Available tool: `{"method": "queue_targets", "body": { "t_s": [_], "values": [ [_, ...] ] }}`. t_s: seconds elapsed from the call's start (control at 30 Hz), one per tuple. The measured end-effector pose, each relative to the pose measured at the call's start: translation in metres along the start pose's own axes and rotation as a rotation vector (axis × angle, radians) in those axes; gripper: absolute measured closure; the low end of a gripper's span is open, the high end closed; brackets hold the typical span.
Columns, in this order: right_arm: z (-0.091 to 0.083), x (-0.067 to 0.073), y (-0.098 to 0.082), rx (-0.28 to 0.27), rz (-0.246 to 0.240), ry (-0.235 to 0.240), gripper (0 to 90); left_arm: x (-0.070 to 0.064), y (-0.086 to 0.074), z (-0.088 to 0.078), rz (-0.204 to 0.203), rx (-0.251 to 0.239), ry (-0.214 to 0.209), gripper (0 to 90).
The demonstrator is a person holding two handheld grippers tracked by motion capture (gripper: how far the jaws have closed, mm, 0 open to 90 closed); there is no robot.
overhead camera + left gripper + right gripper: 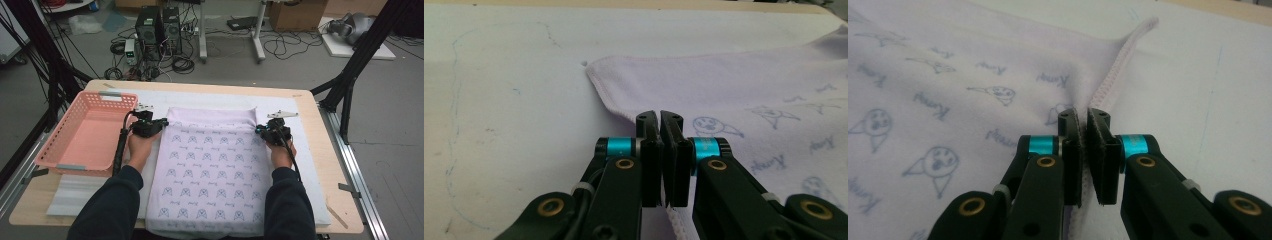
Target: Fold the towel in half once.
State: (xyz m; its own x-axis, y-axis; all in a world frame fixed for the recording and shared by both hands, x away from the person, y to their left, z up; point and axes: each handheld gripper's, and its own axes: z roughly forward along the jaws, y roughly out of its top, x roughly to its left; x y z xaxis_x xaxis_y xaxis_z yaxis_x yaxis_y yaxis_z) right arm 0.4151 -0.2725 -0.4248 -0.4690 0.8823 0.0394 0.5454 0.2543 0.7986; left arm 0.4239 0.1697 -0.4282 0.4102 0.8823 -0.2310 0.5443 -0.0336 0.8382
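On the counter, a lilac printed cloth lies flat on a white mat, just right of the pink basket. Left tongs sit at the cloth's left edge, near its far corner; the left gripper view shows both jaws pressed together on the stitched hem. Right tongs sit at the opposite edge, well away from the basket, jaws likewise clamped on the hem. Far end of the cloth is folded over.

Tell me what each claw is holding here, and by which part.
Both hold the printed lilac cloth. The left claw is shut on its left hemmed edge, the right claw on its right hemmed edge, each short of the far corners.
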Motion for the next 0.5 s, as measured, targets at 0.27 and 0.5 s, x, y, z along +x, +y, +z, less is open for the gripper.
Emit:
{"method": "queue_targets", "body": {
  "t_s": [0.27,0.5],
  "values": [
    [-0.037,0.014,-0.006,-0.04,-0.058,0.08,84.5,-0.011,-0.009,-0.036,0.05,-0.027,-0.107,86.9],
    [-0.06,0.023,-0.029,-0.049,-0.058,0.126,83.8,-0.023,-0.03,-0.065,0.074,-0.06,-0.154,86.8]
  ]
}}
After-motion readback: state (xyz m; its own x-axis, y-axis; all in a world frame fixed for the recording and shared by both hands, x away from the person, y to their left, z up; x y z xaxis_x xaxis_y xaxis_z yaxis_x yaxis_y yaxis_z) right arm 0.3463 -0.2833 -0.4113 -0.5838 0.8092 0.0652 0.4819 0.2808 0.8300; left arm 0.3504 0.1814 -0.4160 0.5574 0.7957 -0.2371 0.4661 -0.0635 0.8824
